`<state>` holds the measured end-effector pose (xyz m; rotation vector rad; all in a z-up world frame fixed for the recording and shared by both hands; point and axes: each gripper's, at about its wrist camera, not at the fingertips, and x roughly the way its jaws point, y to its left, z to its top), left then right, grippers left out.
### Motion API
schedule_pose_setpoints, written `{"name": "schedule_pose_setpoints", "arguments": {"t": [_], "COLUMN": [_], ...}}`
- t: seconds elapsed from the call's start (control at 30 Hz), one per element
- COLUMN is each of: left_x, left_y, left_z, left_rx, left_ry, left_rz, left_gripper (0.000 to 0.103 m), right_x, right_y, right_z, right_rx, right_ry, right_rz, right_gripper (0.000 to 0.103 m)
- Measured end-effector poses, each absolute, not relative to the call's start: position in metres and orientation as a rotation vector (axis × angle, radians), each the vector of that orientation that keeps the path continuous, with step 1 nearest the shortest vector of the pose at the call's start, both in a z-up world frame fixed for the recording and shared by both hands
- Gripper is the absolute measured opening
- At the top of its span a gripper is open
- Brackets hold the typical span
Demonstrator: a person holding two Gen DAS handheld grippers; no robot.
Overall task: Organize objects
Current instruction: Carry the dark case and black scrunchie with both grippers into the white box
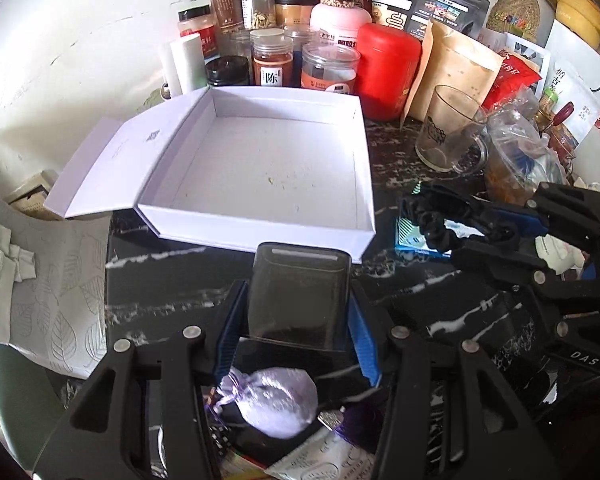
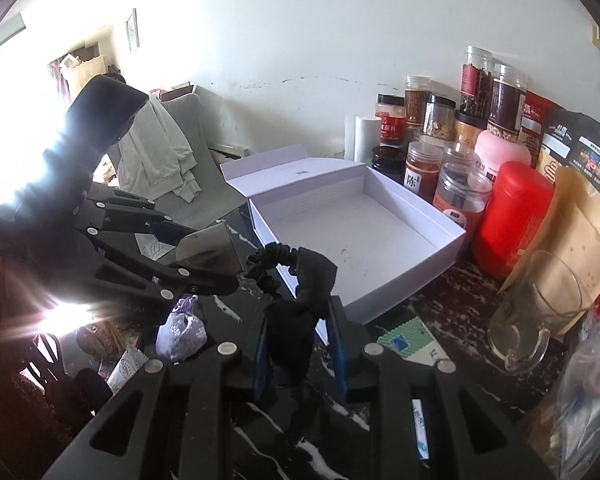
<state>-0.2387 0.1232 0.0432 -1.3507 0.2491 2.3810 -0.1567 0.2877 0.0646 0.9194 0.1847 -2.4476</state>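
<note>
Dark marbled tabletop (image 1: 172, 300) carries an open white box (image 1: 260, 168). Left gripper (image 1: 298, 312) jaws clamp a smoky translucent case (image 1: 298, 296). Right gripper (image 2: 300, 328) jaws pinch a black scrunchie (image 2: 300, 280) beside the box.

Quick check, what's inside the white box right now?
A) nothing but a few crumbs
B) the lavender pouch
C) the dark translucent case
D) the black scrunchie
A: the white box lies open and holds only specks; the dark translucent case is in the left gripper, the black scrunchie in the right gripper, and the lavender pouch lies on the table.
</note>
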Motion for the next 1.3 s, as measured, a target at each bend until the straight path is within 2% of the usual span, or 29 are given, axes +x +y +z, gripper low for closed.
{"name": "schedule_pose_setpoints", "arguments": {"t": [0.53,0.87,1.3], "left_x": [-0.308,-0.363,-0.431], "left_y": [0.125,0.128,0.143], "left_z": [0.055,0.056,0.031], "left_rx": [-1.319,-1.275,-1.261], "left_ry": [0.371,0.464,0.450], "left_rz": [2.366,2.381,2.335], "left_gripper": [0.047,0.047,0.047], "right_x": [-0.226,-0.276,-0.349], "right_y": [0.271,0.275,0.288], "right_z": [0.087,0.089,0.048], "right_rx": [0.831,0.856,1.019], "right_ry": [0.226,0.157,0.133], "right_rz": [-2.486,-2.523,-2.545], "right_gripper": [0.026,0.026,0.026]}}
